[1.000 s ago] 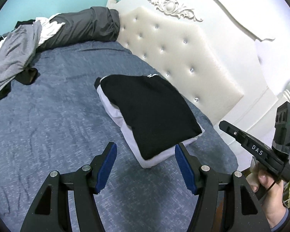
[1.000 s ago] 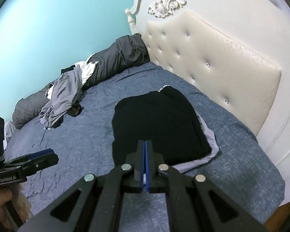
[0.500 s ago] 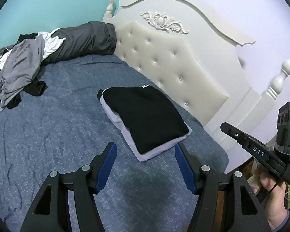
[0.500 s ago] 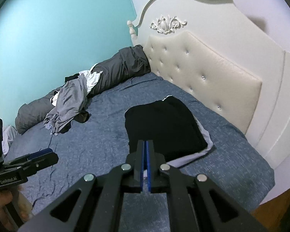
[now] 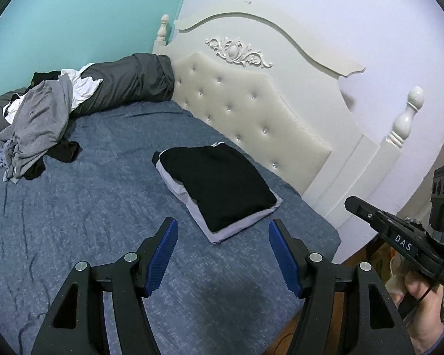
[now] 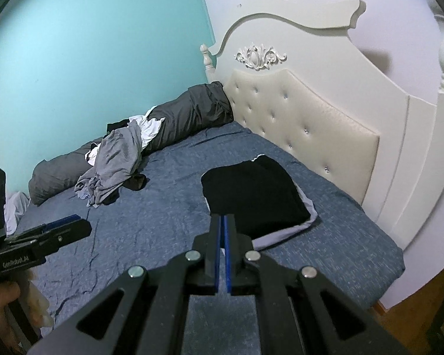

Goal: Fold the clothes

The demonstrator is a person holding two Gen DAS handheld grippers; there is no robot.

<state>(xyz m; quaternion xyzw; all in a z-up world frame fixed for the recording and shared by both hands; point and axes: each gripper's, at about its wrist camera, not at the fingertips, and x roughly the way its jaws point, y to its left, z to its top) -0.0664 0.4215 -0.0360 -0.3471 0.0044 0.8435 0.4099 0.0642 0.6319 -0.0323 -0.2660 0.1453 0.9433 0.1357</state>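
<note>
Both grippers have drawn back and risen from the bed (image 5: 74, 222) since the earlier frames, so the folded stack now looks smaller and more of the headboard (image 5: 251, 112) and its posts has come into view. On the left gripper (image 5: 222, 254) the jaws stand apart with nothing between them, only blue bedcover showing in the gap; its blue pads (image 5: 162, 254) touch no cloth. On the right gripper (image 6: 222, 254) the jaws are pressed together, pad against pad, holding nothing.

A folded black garment (image 5: 219, 183) lies on top of a folded light grey garment (image 5: 236, 230), the 2 forming 1 neat stack on the blue bedcover, near the padded cream headboard and well apart from both grippers. From the right wrist view the same black piece (image 6: 251, 192) sits just beyond the closed fingertips, with the grey layer (image 6: 281, 233) peeking out along its near and right edges.

Farther up the bed, against the turquoise wall (image 5: 74, 14), a loose heap of unfolded clothes (image 5: 35, 130) in grey, white and black lies partly over a long dark grey bolster (image 5: 127, 82).

In the left wrist view, a person's hand (image 5: 420, 304) grips the handle of the right gripper at the right edge. The right wrist view shows the left gripper at its left edge.
</note>
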